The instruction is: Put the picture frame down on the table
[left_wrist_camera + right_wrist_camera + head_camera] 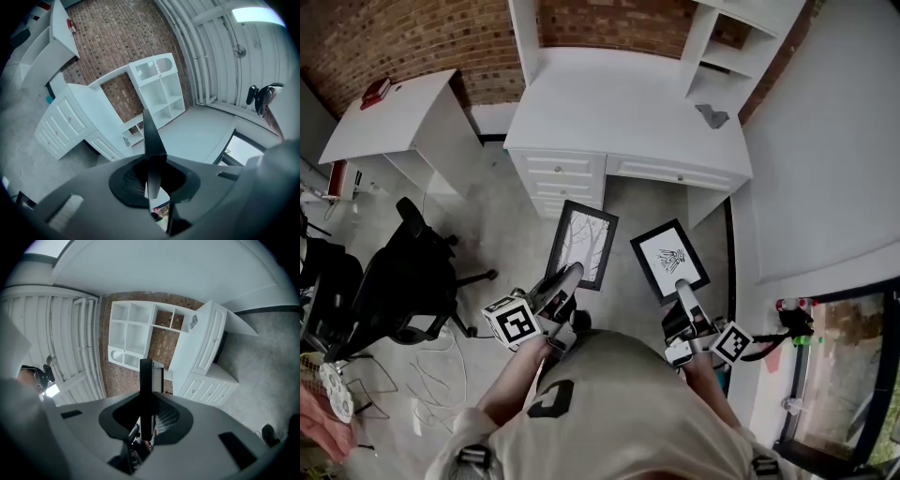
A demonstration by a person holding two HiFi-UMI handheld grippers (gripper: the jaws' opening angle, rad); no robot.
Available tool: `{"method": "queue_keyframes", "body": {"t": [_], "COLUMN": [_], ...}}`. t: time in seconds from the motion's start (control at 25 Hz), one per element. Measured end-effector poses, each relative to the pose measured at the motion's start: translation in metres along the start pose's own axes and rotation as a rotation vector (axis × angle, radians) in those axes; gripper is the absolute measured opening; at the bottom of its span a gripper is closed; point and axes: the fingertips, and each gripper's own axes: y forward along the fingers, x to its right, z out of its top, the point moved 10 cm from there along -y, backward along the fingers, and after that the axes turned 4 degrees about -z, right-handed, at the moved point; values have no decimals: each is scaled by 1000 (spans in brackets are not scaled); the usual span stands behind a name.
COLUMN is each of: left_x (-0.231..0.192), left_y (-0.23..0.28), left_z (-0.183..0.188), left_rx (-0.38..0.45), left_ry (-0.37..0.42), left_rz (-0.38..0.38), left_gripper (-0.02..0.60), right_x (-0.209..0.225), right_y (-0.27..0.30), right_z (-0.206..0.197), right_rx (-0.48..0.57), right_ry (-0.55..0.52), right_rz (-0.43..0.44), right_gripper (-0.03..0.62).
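Left gripper (565, 279) is clamped on the left frame (583, 242), right gripper (683, 289) on the right frame (669, 258), both held above the floor (502, 216), short of the desk (619, 103). Best to keep each level, reach over its top, lower until it rests, then let go

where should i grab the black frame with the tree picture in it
Pinch the near short edge of the black rectangular picture frame with the tree print, coming from the person's side, jaws across front and back. It is a thin flat panel, so only an edge fits; the left hand-held gripper grips it there.
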Motion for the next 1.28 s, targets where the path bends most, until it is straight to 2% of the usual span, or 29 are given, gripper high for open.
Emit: {"method": "queue_keyframes", "body": {"t": [0.12,0.28,0.6,1.04,1.28], "left_x": [-9,-3,-15,-29,-62], "left_y": [-3,0,-17,-22,-54], "left_z": [13,8,24,35,70], "left_rx": [9,2,14,59,72], "left_ry": [-6,-9,-30,-68,-102], "left_rz": [-2,9,26,40,50], "left_gripper": [34,34,34,34,34], "right_x": [-3,-4,-10,-8,-14], "right_y": [18,11,28,42,78], "right_z": [-4,0,-12,-17,-51], "right_rx": [-10,-9,-24,-59,-89], "right_ry": [0,5,-9,-13,-4], "right_rz": [7,1,-25,-41,-91], "right_gripper": [55,55,55,55,55]}}
